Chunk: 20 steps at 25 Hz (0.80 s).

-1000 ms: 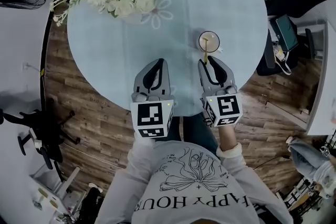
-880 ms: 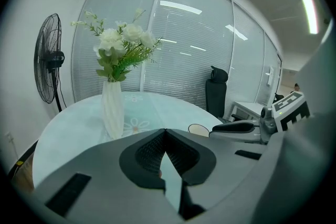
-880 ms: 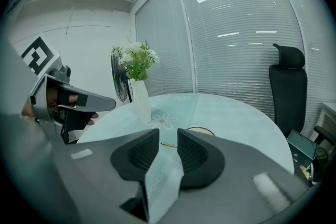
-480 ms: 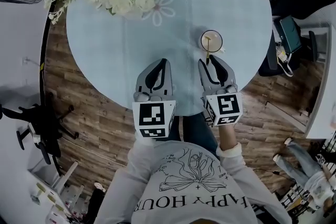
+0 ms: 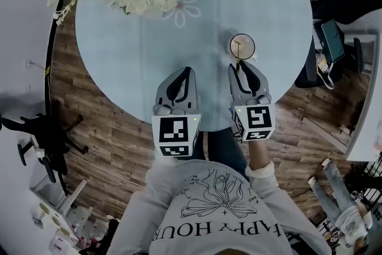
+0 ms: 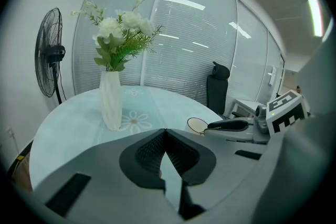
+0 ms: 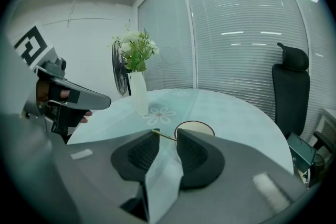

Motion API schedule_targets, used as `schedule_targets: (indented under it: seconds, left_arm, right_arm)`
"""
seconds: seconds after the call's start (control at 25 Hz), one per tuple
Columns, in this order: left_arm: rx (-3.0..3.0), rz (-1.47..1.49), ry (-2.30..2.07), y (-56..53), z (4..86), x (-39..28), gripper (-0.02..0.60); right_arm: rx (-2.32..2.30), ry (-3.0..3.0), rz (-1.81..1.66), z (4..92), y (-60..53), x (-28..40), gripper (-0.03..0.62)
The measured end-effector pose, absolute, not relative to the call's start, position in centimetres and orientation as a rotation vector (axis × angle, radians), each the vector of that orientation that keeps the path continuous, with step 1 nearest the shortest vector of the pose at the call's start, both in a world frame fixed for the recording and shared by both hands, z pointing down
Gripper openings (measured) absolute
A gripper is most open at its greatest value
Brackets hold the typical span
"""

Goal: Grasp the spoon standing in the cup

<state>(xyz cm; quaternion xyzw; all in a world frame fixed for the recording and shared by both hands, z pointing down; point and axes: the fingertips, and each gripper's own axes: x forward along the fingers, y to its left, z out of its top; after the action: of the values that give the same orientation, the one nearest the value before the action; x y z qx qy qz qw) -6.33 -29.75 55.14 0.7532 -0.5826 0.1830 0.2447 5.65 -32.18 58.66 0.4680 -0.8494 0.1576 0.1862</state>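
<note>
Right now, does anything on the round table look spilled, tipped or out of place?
Nothing stands out. The white vase of white flowers stands upright, the pale dark-rimmed cup sits upright, unspilled, and its thin gold spoon leans over the rim.

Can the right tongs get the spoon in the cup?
Probably yes. The right tongs sit right at the cup, nothing blocks them, and the handle of the spoon already pokes between their jaws, which have just been closing but aren't squeezing it yet.
</note>
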Motion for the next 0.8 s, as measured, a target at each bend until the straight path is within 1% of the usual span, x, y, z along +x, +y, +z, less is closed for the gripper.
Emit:
schedule_targets:
  seconds: [0.2,0.8]
  left_arm:
    - [2.050,0.501,-1.595,-29.8,55.2,-6.2,0.006]
    - [2.083,0.478,-1.622,-30.2,53.0,-5.9,0.006]
  right_arm:
    - [1.354,-2.387,0.437,58.3,-32.7,6.1,0.100]
    - [1.530,-2.324,0.394,56.0,-34.0,9.2,0.015]
